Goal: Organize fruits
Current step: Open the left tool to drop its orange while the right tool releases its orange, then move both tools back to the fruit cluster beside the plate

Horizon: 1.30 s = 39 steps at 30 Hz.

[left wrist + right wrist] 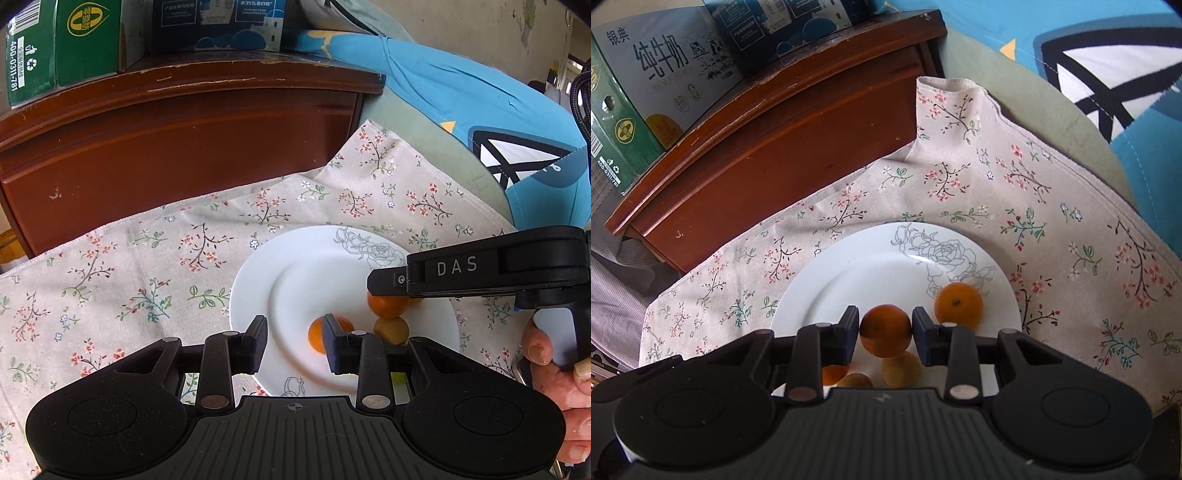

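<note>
From the left wrist: left claw (295, 332) narrow and empty, with bare white plate (251, 295) showing through the gap. A loose orange (314, 341) just beyond, half hidden behind the right-hand finger; a smaller yellow fruit (391, 330) further right of the tips. Off to the right, the right claw (384, 284), gripped by a hand (554, 369), with an orange (388, 306) just under its tip. Risks here: nudging the loose orange with that finger and sending it rolling across glossy, shallow-rimmed china, or knocking the two claws together, so close over one plate. From the right wrist: right claw clamped on the round, dimpled orange, pads touching both sides, fruit squarely between the tips and above the plate. Hold on a smooth curved rind looks slim and could slip if tilted; a drop onto the matt yellow fruit just beneath could scatter the pile. A second orange (958, 302) beyond and right of the tips, on the drawn rose. Underneath, soft floral cloth (1052, 221), rumpled and liable to drag; behind, a hard, scuffed wooden cabinet (775, 147).
</note>
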Tool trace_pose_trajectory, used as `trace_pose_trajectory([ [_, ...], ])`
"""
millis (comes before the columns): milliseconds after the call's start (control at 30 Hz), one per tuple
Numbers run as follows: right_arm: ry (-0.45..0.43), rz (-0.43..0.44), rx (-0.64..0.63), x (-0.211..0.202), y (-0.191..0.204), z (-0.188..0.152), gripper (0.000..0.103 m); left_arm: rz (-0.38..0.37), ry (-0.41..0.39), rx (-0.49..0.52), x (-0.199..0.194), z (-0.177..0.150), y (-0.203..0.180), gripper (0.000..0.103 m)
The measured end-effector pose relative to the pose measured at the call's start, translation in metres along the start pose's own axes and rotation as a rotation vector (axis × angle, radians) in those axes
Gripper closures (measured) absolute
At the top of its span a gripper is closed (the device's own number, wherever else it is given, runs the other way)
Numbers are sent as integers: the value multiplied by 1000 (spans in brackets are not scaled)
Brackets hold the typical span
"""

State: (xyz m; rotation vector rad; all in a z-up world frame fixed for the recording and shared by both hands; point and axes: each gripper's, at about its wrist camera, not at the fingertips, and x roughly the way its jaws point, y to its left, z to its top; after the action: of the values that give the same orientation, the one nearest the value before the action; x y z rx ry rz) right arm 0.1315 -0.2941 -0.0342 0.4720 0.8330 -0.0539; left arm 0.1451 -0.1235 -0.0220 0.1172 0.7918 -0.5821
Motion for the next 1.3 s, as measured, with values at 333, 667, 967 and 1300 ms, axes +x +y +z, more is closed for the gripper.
trace_pose_trajectory([
  [333,-21,0,-20,-7,5,1,64,45,-16,8,-10,3,-5,38],
  [667,-28,7,-13,-16,7,-1,54,116,-21,-1,-33,2,5,23],
  [967,-14,8,-2,-23,7,-10,48,166,-19,-36,-56,-3,18,15],
  [1300,-20,23,-79,-35,25,-26,45,187,-4,-105,-81,-23,37,14],
])
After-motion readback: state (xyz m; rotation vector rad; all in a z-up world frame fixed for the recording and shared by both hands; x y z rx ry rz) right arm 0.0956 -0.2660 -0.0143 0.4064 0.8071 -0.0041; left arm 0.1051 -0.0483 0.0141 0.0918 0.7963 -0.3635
